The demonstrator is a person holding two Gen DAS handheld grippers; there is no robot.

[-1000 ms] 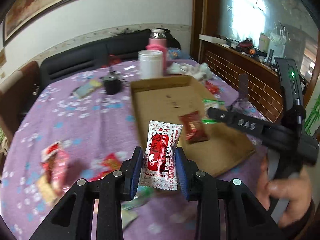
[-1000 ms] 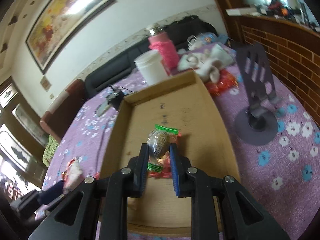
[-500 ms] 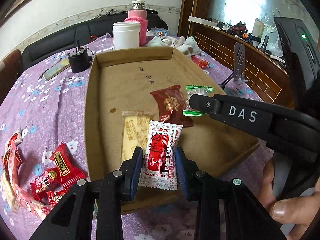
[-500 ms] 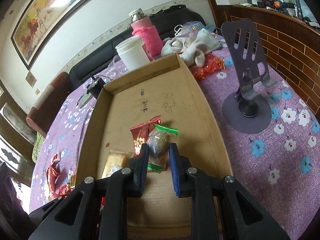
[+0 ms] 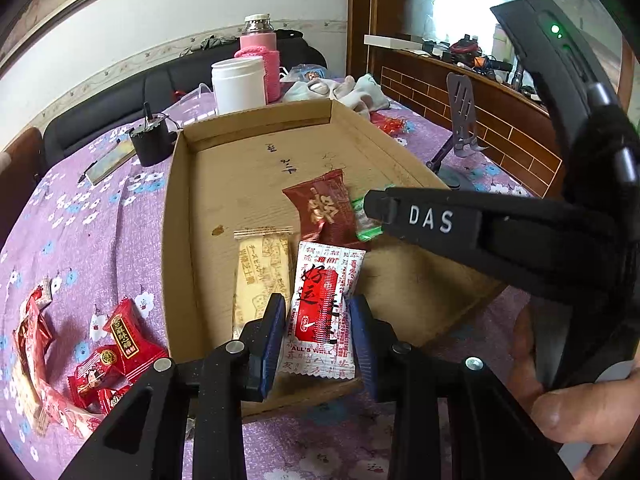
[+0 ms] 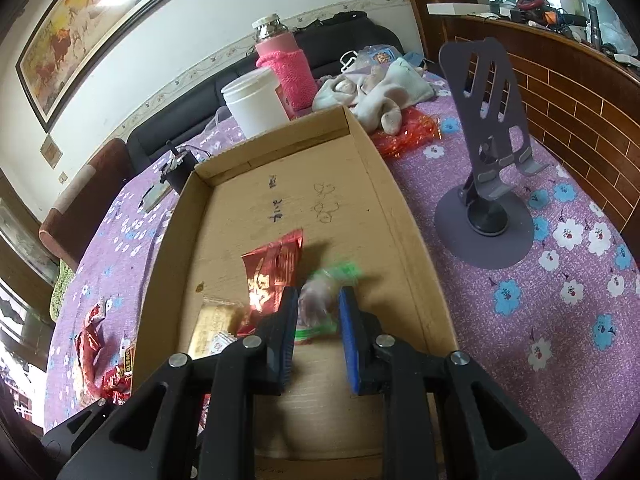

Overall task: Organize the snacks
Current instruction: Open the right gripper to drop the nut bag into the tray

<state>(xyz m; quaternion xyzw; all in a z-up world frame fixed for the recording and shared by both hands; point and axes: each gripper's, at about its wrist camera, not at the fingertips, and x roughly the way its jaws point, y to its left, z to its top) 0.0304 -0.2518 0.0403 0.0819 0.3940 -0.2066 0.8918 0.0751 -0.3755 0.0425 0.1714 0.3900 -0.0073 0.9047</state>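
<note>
A shallow cardboard tray (image 5: pixel 180 216) (image 6: pixel 400 216) lies on the purple flowered tablecloth. In it lie a dark red packet (image 5: pixel 324 210) (image 6: pixel 276 272) and a pale yellow biscuit packet (image 5: pixel 260 272) (image 6: pixel 212 326). My left gripper (image 5: pixel 316 332) is shut on a white and red sachet (image 5: pixel 324 308) over the tray's near edge. My right gripper (image 6: pixel 318 318) (image 5: pixel 372 208) has its jaws apart around a blurred green-ended clear packet (image 6: pixel 320 300) (image 5: pixel 366 228) just above the tray floor.
Several red snack packets (image 5: pixel 108 360) (image 6: pixel 100 360) lie on the cloth left of the tray. A white jar (image 6: pixel 254 100), a pink bottle (image 6: pixel 286 68), a cloth heap (image 6: pixel 380 92) and a black cup (image 5: pixel 152 142) stand behind it. A grey phone stand (image 6: pixel 488 184) is right.
My right gripper's jaws have widened and the green-ended packet is blurred, slipping down. My left gripper has come closer over the tray, still shut on the sachet.
</note>
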